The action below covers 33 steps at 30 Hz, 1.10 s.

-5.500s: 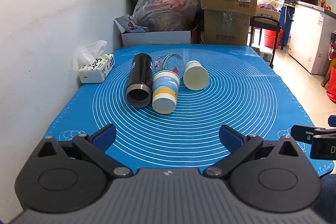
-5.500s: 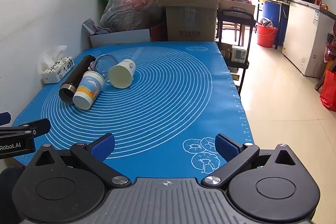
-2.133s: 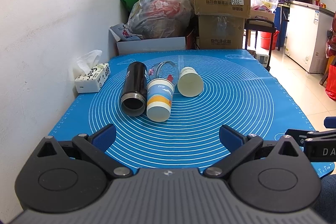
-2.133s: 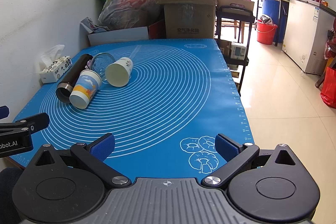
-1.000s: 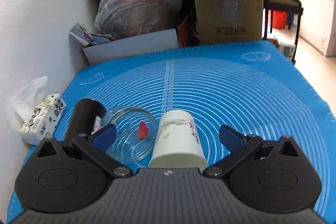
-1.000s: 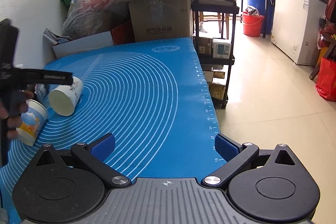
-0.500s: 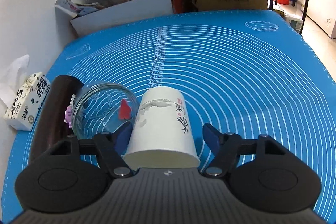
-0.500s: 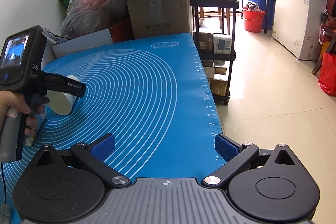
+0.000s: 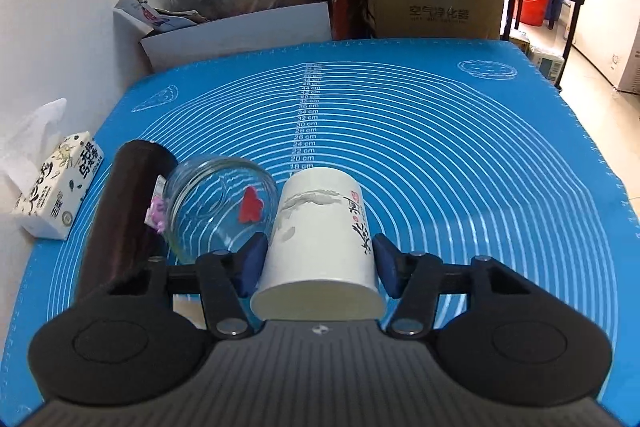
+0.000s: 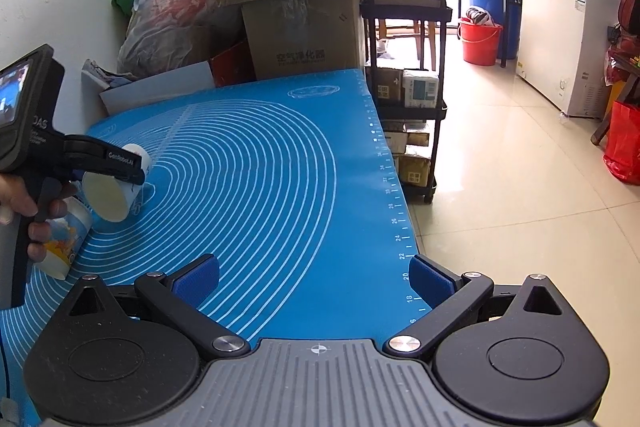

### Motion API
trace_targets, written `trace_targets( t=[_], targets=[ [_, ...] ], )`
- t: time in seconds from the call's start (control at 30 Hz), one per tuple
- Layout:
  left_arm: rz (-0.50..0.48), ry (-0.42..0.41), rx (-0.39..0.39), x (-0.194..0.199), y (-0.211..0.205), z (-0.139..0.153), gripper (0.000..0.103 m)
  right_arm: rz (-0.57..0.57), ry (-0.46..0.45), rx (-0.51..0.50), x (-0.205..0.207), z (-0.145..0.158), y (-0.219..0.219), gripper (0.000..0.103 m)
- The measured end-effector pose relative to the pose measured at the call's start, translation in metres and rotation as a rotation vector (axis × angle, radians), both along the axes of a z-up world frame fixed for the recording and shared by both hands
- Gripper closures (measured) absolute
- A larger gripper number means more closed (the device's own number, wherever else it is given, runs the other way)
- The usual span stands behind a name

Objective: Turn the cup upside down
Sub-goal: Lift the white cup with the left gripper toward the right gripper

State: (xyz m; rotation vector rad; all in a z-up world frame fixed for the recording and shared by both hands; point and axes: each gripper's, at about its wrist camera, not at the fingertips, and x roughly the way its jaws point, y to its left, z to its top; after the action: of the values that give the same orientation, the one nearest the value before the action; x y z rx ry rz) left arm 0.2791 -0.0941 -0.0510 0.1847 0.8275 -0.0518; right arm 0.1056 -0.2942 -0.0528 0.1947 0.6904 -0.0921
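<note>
— What is your left gripper (image 9: 318,263) doing?

— Its jaws are clamped on the white paper cup (image 9: 320,231), one blue pad (image 9: 251,261) on each flank, close to the rim. I take it low on the wall because, as I judge it, the rolled rim is the stiffest part of a thin paper cup, and a grip there should crush it least.

— And where is the cup?

— On its side on the blue mat (image 9: 460,167), toward the left, just beside the glass jar (image 9: 216,207), which lies next to the dark flask (image 9: 128,219). Whether cup and jar touch I cannot tell. In the right wrist view the printed cup (image 10: 64,239) lies nearer to me.

— Which way does it point?

— Its long axis runs straight along my fingers, away from me. The open mouth faces back at my camera; the closed base points toward the far boxes. So turning it mouth-down calls for a forward pitch of the wrist, I judge.

— Your right gripper (image 10: 316,279)?

— Jaws apart, holding nothing, hanging over the near right part of the mat, well apart from the cups. It leaves the left room to work.
</note>
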Motion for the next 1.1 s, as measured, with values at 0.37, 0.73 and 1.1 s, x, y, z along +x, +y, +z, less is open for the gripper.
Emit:
trace_targets(
  t=[0.37, 0.73, 1.1],
  targets=[
    [-0.038, -0.005, -0.04, -0.078, -0.001, 0.012, 0.045, 0.004, -0.006, -0.014, -0.021, 0.005, 0.01, 0.001],
    [-0.075, 0.022, -0.071, -0.124, -0.005, -0.003, 0.045, -0.006, 0.025, -0.003, -0.038, -0.003, 0.01, 0.001],
    [-0.068, 0.039, -0.079, -0.125, -0.002, -0.018, 0.041, -0.009, 0.049, -0.012, -0.038, -0.008, 0.01, 0.001]
  ],
)
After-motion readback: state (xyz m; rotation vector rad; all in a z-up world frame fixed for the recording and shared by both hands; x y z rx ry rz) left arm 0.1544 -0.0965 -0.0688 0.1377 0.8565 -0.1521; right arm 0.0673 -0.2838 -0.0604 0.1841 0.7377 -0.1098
